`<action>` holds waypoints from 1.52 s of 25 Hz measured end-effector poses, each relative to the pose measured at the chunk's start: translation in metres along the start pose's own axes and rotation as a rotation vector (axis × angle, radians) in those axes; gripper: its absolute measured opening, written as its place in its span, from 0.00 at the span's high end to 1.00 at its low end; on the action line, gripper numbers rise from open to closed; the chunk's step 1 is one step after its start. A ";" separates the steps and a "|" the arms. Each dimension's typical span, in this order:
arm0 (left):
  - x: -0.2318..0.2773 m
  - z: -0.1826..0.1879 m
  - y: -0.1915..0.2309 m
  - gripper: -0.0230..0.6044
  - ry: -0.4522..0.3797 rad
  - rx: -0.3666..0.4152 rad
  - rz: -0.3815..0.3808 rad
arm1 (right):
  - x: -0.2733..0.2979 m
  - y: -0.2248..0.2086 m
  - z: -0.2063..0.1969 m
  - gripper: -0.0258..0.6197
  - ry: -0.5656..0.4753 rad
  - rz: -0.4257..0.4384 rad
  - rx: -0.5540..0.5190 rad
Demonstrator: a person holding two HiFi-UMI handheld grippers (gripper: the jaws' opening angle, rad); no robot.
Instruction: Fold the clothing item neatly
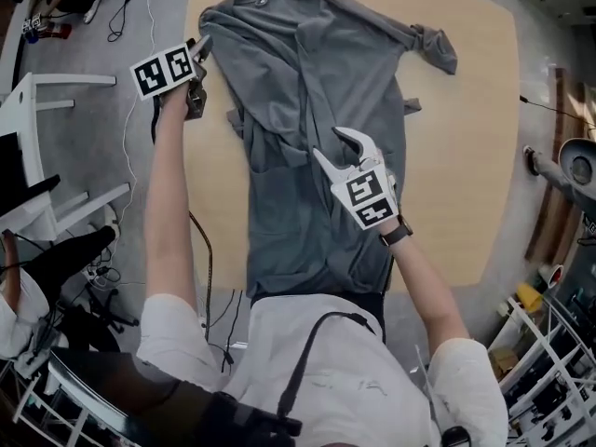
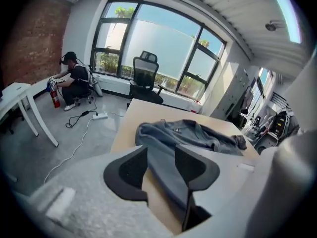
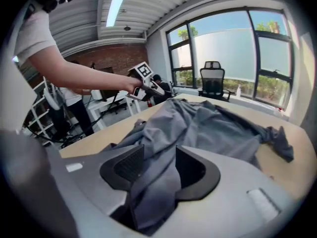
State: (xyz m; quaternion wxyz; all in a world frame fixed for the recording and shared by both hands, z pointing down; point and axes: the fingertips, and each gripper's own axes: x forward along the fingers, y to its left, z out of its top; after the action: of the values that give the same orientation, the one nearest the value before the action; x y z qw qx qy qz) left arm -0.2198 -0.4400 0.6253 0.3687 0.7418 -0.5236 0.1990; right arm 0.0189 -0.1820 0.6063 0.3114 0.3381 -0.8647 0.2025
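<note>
Two grippers are working on a gray shirt (image 1: 307, 91) that is lying rumpled along the middle of the desk (image 1: 466, 156), with its collar toward the desk's far edge and its hem reaching the near edge. The left gripper (image 1: 201, 52) is hovering by the desk's far left corner, jaws standing wide apart, with a flat strip of shirt running between them unpinched. The right gripper (image 1: 328, 144), over the desk's middle, is clamping a bunched fold of the shirt.
</note>
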 end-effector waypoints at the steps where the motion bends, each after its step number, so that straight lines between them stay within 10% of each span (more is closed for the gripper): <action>1: -0.010 -0.018 -0.003 0.67 0.001 0.008 0.002 | 0.011 0.021 -0.003 0.64 0.016 0.039 -0.001; 6: -0.076 -0.079 -0.022 0.68 -0.040 -0.029 0.010 | 0.058 0.059 -0.021 0.64 0.120 0.018 0.096; 8: -0.102 -0.095 -0.025 0.68 -0.061 -0.056 0.017 | 0.065 0.059 -0.028 0.89 0.176 -0.038 0.098; 10: -0.125 -0.107 -0.023 0.68 -0.077 -0.087 0.017 | 0.064 0.068 -0.018 0.90 0.170 -0.022 0.084; 19: -0.231 -0.090 0.024 0.68 -0.272 -0.202 0.113 | 0.027 0.169 0.092 0.91 -0.105 0.310 -0.420; 25: -0.252 -0.105 0.026 0.68 -0.264 -0.227 0.107 | -0.068 0.182 0.191 0.91 -0.443 0.528 -0.367; 29: -0.245 -0.118 0.010 0.68 -0.239 -0.237 0.071 | -0.097 0.064 0.186 0.91 -0.415 0.273 -0.131; 34: -0.223 -0.131 -0.024 0.68 -0.178 -0.211 0.010 | -0.083 -0.082 0.042 0.89 -0.066 -0.089 0.052; 38: -0.203 -0.137 -0.055 0.68 -0.121 -0.160 -0.036 | -0.072 -0.116 -0.082 0.52 0.203 -0.175 0.154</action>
State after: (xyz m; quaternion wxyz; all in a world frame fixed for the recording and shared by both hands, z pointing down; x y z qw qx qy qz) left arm -0.2327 -0.1986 0.5574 0.3981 0.7298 -0.5458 0.1048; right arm 0.1760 -0.1830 0.6338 0.3870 0.4126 -0.7780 0.2735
